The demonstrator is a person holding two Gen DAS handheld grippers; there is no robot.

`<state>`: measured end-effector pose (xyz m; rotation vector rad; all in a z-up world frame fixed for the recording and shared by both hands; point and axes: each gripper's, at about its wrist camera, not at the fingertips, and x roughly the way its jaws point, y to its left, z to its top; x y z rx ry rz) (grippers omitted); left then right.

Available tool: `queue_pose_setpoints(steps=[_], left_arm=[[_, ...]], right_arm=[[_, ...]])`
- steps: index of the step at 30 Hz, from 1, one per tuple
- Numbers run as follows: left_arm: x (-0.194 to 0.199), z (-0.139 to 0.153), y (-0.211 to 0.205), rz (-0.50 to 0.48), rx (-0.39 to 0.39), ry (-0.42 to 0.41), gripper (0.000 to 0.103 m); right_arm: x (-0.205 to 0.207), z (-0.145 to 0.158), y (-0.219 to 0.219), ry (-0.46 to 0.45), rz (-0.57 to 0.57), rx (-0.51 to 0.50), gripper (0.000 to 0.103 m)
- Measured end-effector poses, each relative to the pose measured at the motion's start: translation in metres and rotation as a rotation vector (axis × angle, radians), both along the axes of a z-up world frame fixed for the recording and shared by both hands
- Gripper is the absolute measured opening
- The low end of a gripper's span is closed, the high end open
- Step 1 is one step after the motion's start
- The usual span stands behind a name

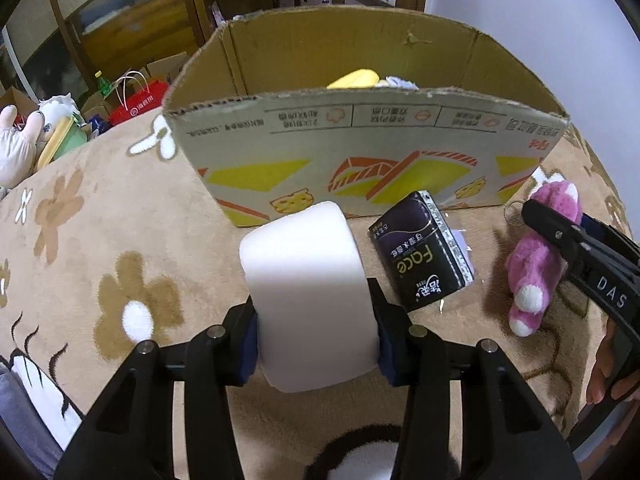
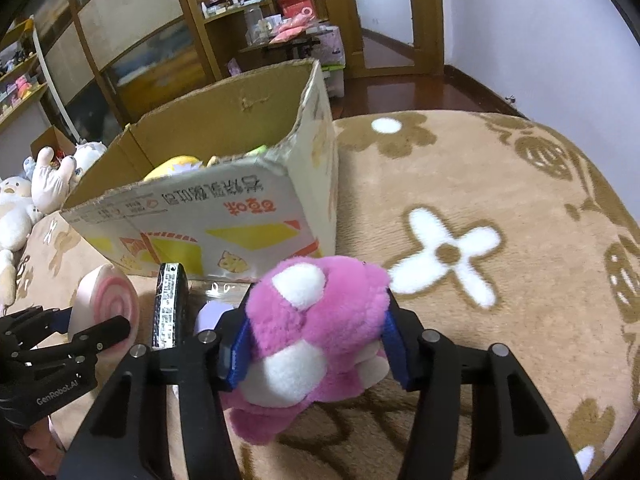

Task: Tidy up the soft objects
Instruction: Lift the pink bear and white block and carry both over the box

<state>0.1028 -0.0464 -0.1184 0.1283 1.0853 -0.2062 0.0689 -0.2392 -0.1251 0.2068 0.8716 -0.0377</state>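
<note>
The open cardboard box (image 1: 360, 168), printed with yellow and orange shapes, is sitting on the flowered beige blanket (image 1: 100, 240) ahead of you. Just before it, your left gripper (image 1: 316, 344) is clamping a white roll-shaped cushion (image 1: 308, 292) with a pink spiral end. Your right gripper (image 2: 316, 344) is squeezing a fluffy pink-and-white plush toy (image 2: 312, 332). A black tissue pack (image 1: 424, 252) is lying between them.

Red paper bag (image 1: 138, 104), wooden cabinets (image 2: 132, 36)

Left gripper (image 1: 316, 344) fingers clamp white roll (image 1: 308, 288) before cardboard box (image 1: 360, 152)
</note>
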Motion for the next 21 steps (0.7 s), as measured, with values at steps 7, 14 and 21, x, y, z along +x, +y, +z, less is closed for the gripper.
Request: queue_pose_setpoints(steps=[7, 14, 21], left_arm=[[-0.016, 0.021, 0.004, 0.012, 0.004, -0.069, 0.045], [-0.033, 0.052, 0.002, 0.003, 0.012, -0.180, 0.045], [-0.054, 0.086, -0.001, -0.017, 0.024, -0.321, 0.045]], right_arm=[[-0.018, 0.030, -0.013, -0.083, -0.039, 0.010, 0.058], [-0.035, 0.065, -0.016, -0.183, -0.045, 0.001, 0.058], [-0.047, 0.098, -0.009, -0.281, -0.030, 0.021, 0.058]])
